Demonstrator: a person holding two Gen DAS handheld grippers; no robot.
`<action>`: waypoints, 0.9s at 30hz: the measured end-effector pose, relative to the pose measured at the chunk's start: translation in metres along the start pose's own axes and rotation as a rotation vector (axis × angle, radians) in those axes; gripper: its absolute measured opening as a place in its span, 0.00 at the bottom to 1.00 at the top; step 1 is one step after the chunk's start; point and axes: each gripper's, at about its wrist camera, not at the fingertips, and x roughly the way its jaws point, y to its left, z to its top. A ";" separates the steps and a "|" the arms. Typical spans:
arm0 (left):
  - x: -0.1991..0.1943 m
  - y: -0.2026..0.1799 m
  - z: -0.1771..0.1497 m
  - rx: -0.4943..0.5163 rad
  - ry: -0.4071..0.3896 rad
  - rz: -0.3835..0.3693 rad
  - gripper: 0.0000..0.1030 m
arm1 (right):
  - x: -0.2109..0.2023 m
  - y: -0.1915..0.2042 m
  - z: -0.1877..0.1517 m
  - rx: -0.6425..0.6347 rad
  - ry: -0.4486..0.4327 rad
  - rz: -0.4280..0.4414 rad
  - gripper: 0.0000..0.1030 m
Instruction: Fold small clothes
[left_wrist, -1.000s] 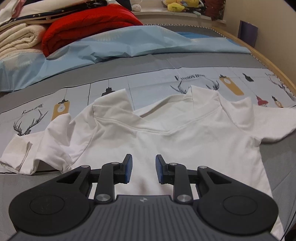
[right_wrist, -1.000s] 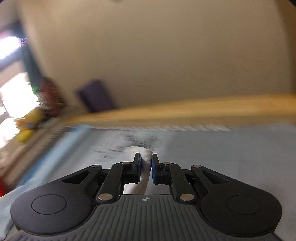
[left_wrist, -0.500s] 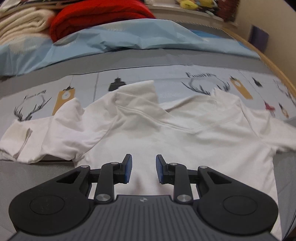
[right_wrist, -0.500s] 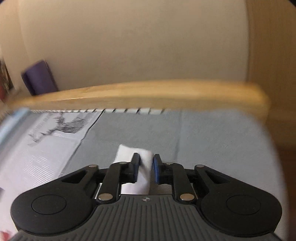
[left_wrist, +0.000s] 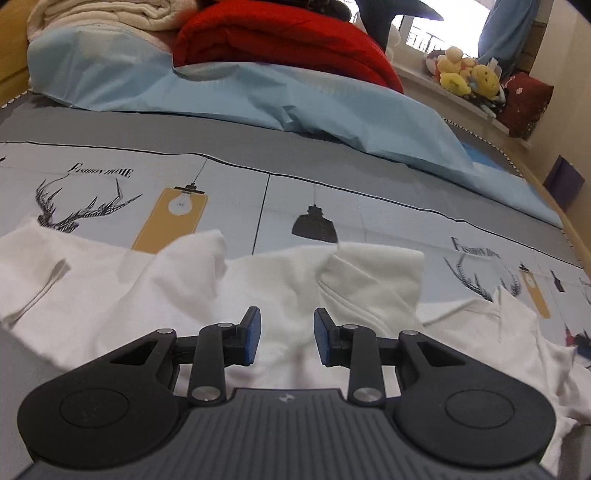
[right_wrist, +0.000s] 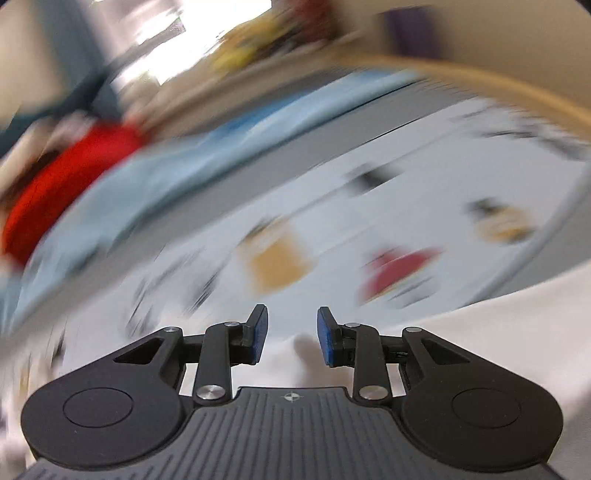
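Observation:
A small white T-shirt (left_wrist: 280, 288) lies spread on the printed bed sheet (left_wrist: 332, 199), its sleeve (left_wrist: 40, 273) at the left and its collar flaps (left_wrist: 373, 280) raised. My left gripper (left_wrist: 287, 339) is open and empty, low over the shirt's shoulder area. My right gripper (right_wrist: 291, 339) is open and empty over white cloth (right_wrist: 498, 332); the right wrist view is heavily blurred.
A light blue sheet (left_wrist: 258, 92), a red blanket (left_wrist: 280, 40) and cream blankets (left_wrist: 99, 11) are piled at the far side. Plush toys (left_wrist: 465, 74) sit on a sill at the right. A wooden bed rail (left_wrist: 576, 236) runs along the right edge.
My right gripper has opened and let go of the white cloth, then swung left toward the bed. My left gripper has moved left and lower over the shirt.

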 end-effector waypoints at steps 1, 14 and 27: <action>0.005 0.000 0.002 0.001 0.001 -0.002 0.34 | 0.008 0.009 -0.005 -0.036 0.024 0.008 0.33; 0.091 -0.010 0.007 -0.007 0.046 -0.005 0.26 | 0.029 0.095 -0.047 -0.227 -0.024 -0.125 0.19; 0.048 0.019 0.039 -0.079 -0.116 0.029 0.28 | 0.018 0.125 -0.010 -0.273 -0.231 -0.147 0.23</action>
